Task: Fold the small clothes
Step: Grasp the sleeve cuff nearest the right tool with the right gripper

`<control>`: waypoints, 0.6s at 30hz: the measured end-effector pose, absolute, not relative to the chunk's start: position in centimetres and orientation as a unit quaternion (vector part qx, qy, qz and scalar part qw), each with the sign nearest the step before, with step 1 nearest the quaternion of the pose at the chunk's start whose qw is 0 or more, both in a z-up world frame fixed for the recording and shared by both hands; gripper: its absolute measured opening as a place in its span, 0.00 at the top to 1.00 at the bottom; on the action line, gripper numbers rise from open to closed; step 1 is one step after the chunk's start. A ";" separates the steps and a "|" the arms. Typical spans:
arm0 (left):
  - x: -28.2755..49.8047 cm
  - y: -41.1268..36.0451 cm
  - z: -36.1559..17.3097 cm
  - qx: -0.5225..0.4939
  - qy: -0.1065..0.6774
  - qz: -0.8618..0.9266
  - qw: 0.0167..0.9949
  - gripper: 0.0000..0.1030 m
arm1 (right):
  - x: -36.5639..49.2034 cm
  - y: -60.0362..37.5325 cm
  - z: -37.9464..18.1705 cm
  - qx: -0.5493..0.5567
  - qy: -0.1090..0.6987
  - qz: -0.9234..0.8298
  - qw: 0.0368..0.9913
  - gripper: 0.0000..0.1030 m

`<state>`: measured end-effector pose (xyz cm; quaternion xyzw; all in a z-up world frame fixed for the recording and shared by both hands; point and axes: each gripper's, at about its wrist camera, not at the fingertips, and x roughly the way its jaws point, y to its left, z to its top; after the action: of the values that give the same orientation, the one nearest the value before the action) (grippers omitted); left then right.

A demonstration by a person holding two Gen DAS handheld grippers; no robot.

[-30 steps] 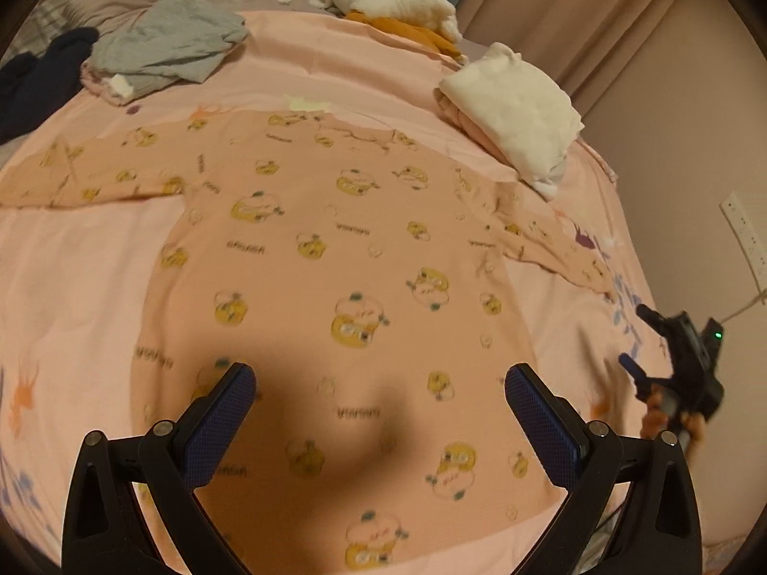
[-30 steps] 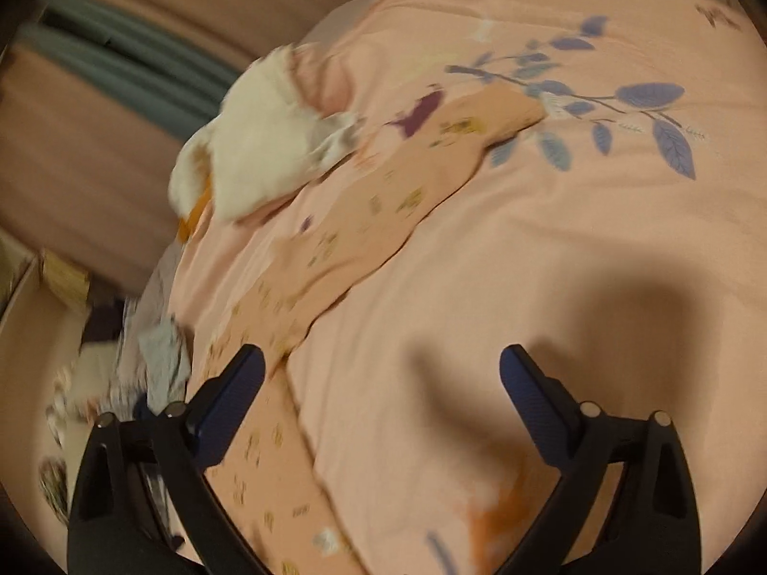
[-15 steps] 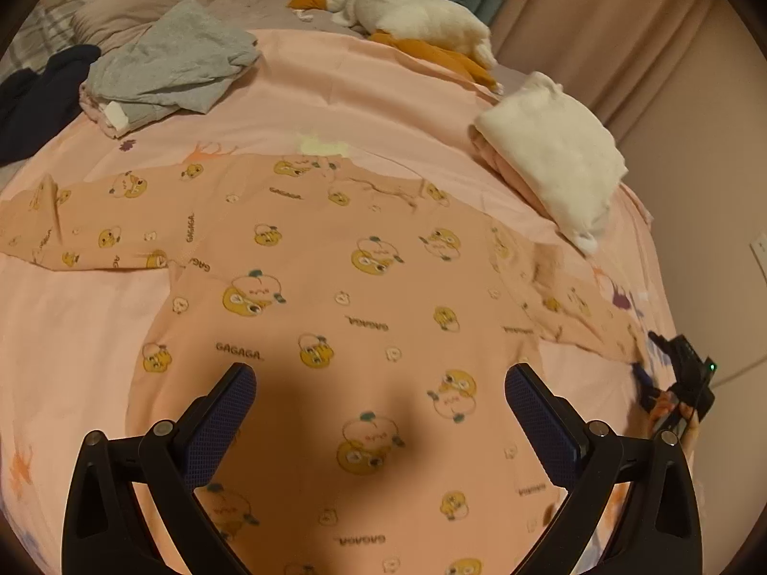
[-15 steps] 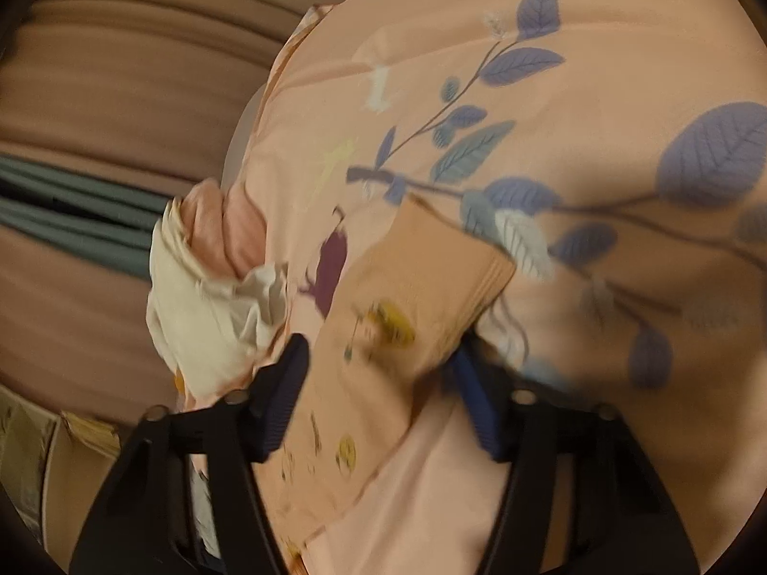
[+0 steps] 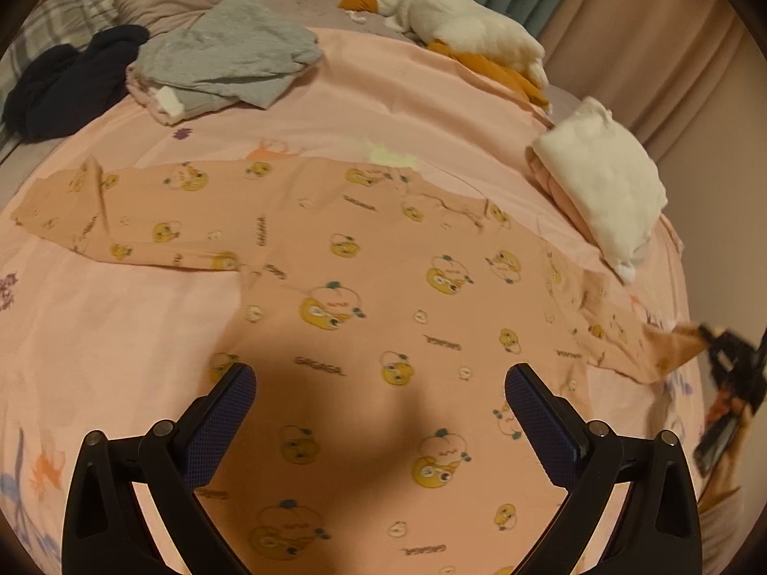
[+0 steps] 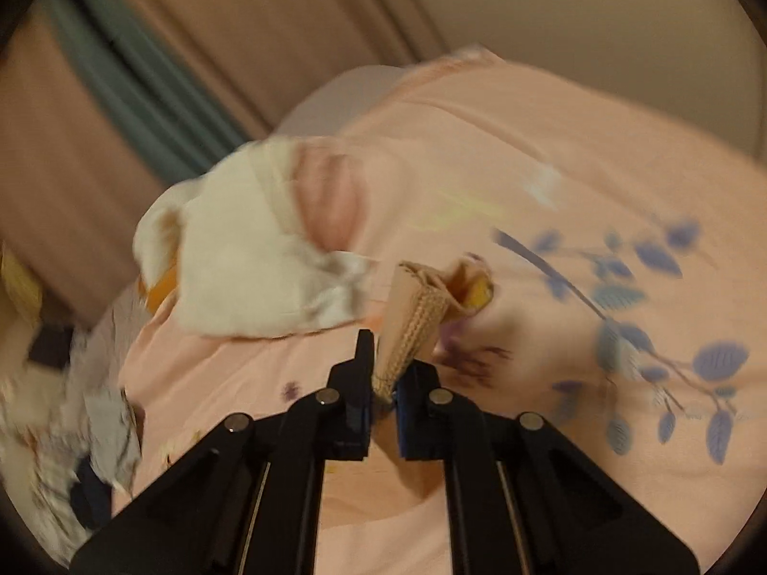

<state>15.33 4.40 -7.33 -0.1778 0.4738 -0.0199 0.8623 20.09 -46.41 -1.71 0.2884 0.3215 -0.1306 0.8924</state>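
A peach long-sleeved shirt (image 5: 364, 297) with yellow cartoon prints lies spread flat on the pink bed sheet (image 5: 120, 326). My left gripper (image 5: 381, 412) is open and empty, hovering above the shirt's lower body. My right gripper (image 6: 383, 383) is shut on the ribbed cuff (image 6: 417, 316) of the shirt's right sleeve and lifts it off the sheet. In the left wrist view the right gripper (image 5: 728, 359) shows at the far right, holding the sleeve end (image 5: 680, 340).
A folded white and pink pile (image 5: 604, 191) lies at the bed's right edge, close to the held cuff. A grey garment (image 5: 225, 67), a dark garment (image 5: 67, 76) and a white and orange garment (image 5: 470, 33) lie at the far side. Curtains (image 6: 120, 76) hang behind.
My right gripper closed on the sleeve cuff and raised it off the sheet. My left gripper drifted forward over the shirt's body, still open.
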 end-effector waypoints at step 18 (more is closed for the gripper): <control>11.8 17.7 -7.6 -0.241 0.455 0.063 0.855 0.00 | 25.7 -3.0 -3.6 -0.253 0.373 0.028 0.892 0.91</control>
<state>11.81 17.74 -7.58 -0.2414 0.4548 0.0635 0.8549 25.73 -3.04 -3.56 -0.2534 0.3731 0.0280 0.8921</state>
